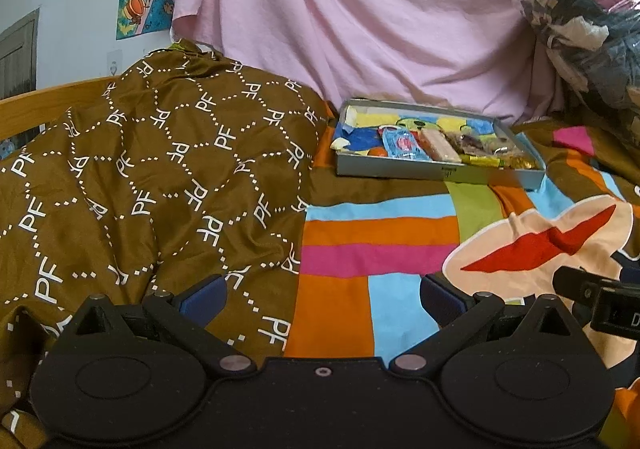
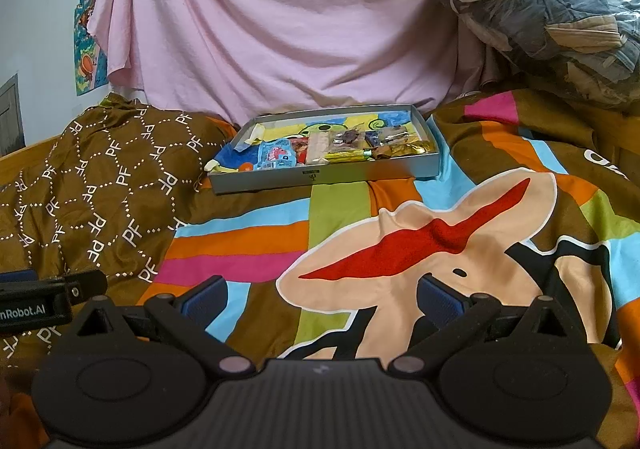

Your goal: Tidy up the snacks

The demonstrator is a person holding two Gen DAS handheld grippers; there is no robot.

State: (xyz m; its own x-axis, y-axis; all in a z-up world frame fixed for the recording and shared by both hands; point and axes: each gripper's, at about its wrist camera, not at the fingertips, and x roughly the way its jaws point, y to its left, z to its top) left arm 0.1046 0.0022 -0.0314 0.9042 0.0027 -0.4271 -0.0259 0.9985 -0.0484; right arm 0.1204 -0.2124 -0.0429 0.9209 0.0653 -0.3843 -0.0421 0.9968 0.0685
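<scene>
A pink sheet (image 2: 260,29) hangs behind my patterned bedspread (image 2: 400,241). At twelve o'clock on the bed sits the grey tray (image 2: 320,176) holding the snack packets (image 2: 332,147). My left tongs (image 1: 322,299) and right tongs (image 2: 322,299) are both spread wide, holding nothing.

left wrist: low, forward; right wrist: same | shared: tray (image 1: 400,169) (image 2: 320,179) on bedspread (image 1: 380,233)

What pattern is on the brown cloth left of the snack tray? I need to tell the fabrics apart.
White "PF" letters inside dotted hexagons on the brown cloth; clearest in the left wrist view.
</scene>
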